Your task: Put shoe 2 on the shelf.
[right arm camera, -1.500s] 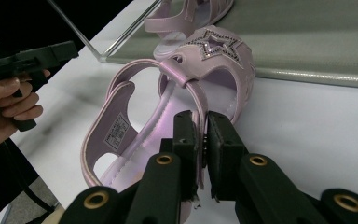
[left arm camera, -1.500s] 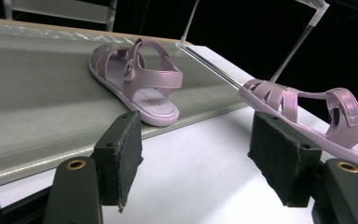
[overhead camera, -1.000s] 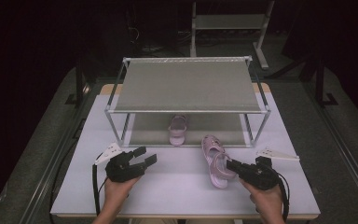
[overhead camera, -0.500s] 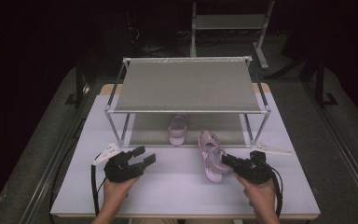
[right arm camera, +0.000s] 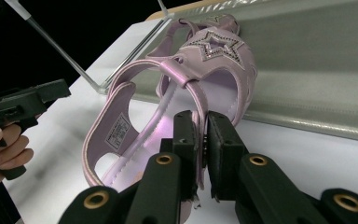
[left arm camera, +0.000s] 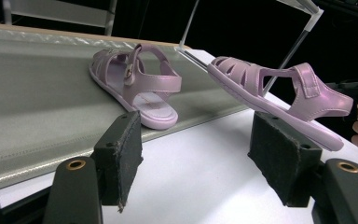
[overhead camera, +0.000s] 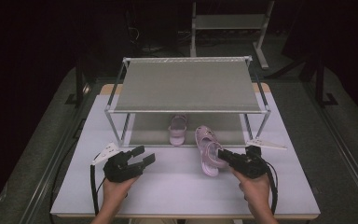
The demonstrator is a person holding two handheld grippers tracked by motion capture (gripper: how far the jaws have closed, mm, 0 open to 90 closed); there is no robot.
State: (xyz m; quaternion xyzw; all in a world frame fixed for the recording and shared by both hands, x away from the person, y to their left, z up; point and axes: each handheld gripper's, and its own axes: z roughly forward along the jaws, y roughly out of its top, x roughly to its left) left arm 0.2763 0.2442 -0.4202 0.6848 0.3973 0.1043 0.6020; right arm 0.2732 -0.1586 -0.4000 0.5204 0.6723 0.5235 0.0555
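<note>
My right tongs [right arm camera: 201, 140] are clamped on the lilac sandal's [overhead camera: 207, 150] side, lifting it beside its mate [overhead camera: 177, 129] on the rack's lower shelf [overhead camera: 144, 130]; left tongs [overhead camera: 142, 156] wait apart.

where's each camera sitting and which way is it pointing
High view: above the person's side, looking forward and down on the table and rack; both forearms, left tool and right tool show.
Left gripper view: rides the left tool, looking between its open pads at both sandals; the other hand's fingers show at its right edge.
Right gripper view: rides the right tool, shut on the held sandal's heel strap; the other hand shows at its left.
Shared: all three show the held sandal; high and left views also show the sandal on the lower shelf.
</note>
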